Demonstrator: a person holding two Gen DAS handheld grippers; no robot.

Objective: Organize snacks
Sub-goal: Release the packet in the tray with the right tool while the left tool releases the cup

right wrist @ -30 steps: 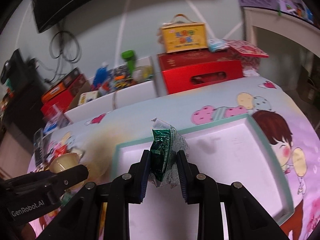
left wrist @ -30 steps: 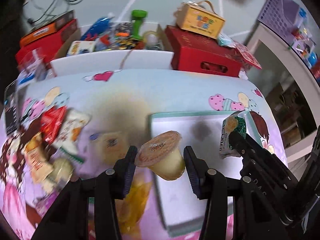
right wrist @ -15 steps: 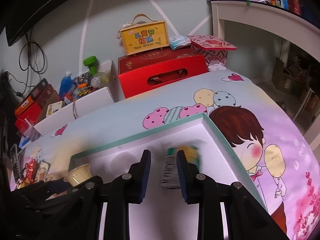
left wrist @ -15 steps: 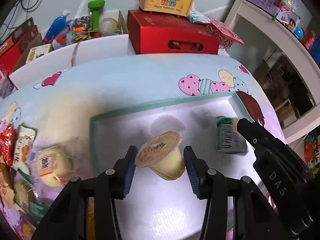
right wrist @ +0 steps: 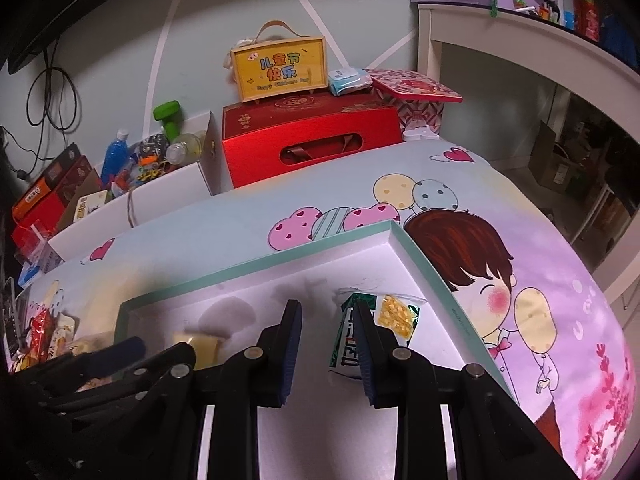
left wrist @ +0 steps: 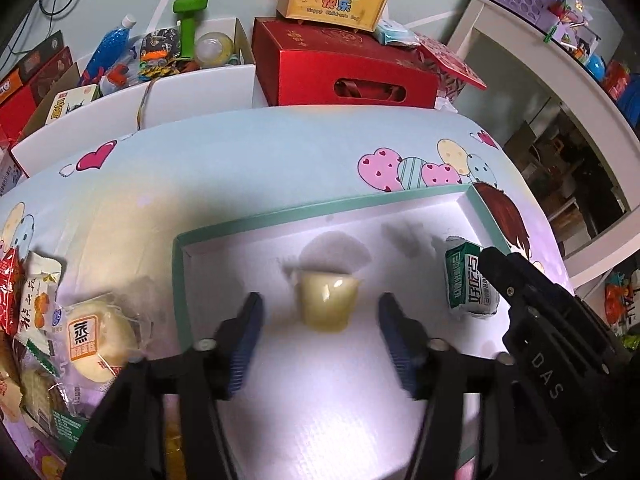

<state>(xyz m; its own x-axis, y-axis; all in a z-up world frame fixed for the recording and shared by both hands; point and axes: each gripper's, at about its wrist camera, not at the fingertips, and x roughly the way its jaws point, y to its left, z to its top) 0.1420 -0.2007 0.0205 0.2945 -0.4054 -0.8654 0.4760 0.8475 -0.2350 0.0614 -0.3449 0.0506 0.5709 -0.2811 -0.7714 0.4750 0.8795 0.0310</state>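
Note:
A pale yellow pudding cup (left wrist: 326,300) lies in the white tray with a teal rim (left wrist: 312,212), free between the fingers of my open left gripper (left wrist: 320,320). A green and white snack packet (left wrist: 468,284) lies in the tray's far right corner. In the right wrist view the packet (right wrist: 384,320) lies just beyond my open right gripper (right wrist: 326,332), partly behind its right finger. The tray's teal rim (right wrist: 432,276) runs beside the packet. The pudding cup (right wrist: 202,344) shows at the left, behind the left gripper's body.
A pile of wrapped snacks (left wrist: 52,332) lies on the cartoon tablecloth left of the tray. A red gift box (left wrist: 344,72) with a yellow box on top and a white bin of clutter (left wrist: 168,56) stand behind the table. A white desk (right wrist: 520,48) stands at the right.
My left gripper opened and let go of the pudding cup, which now lies in the tray. My right gripper opened wider, and the green packet it released half a second ago now rests in the corner.

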